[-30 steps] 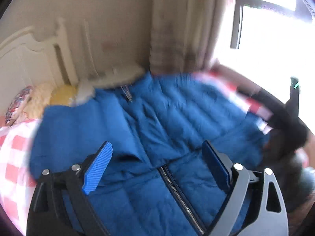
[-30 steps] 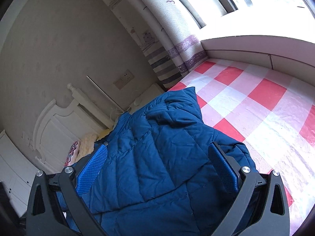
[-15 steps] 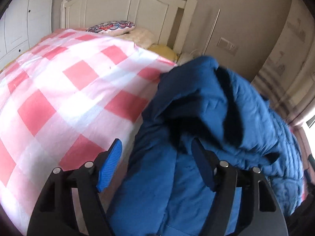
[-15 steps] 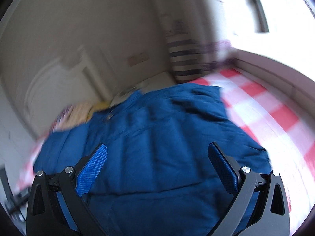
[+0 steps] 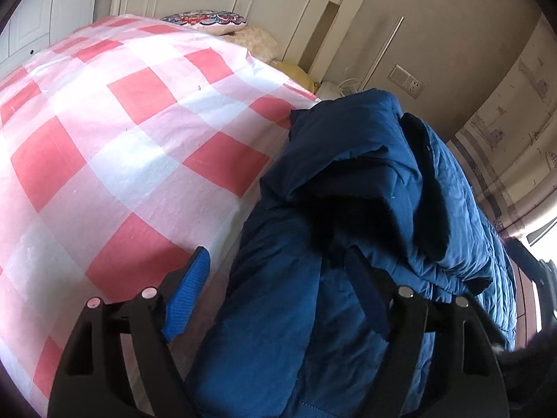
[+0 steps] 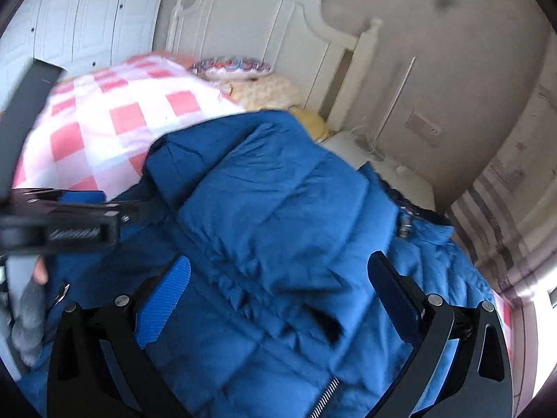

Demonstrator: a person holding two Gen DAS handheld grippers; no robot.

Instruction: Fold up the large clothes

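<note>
The jacket (image 5: 365,209) is heaped on the bed (image 5: 122,122) (headboard beyond); both the left gripper (image 5: 278,296) and right gripper (image 6: 278,285) are held spread above it, nothing pinched.

You had a pink-and-white checked bedsheet (image 5: 132,146), a white panelled wooden headboard (image 6: 264,31), a patterned round cushion (image 5: 205,21), a cream textured pillow (image 6: 264,92), a beige wall socket (image 5: 406,82), white wardrobe doors (image 6: 87,21).

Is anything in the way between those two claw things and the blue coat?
Nothing visible is. The blue jacket already lies right between the open fingers of both the left gripper and the right gripper, on the checked bedsheet.
</note>
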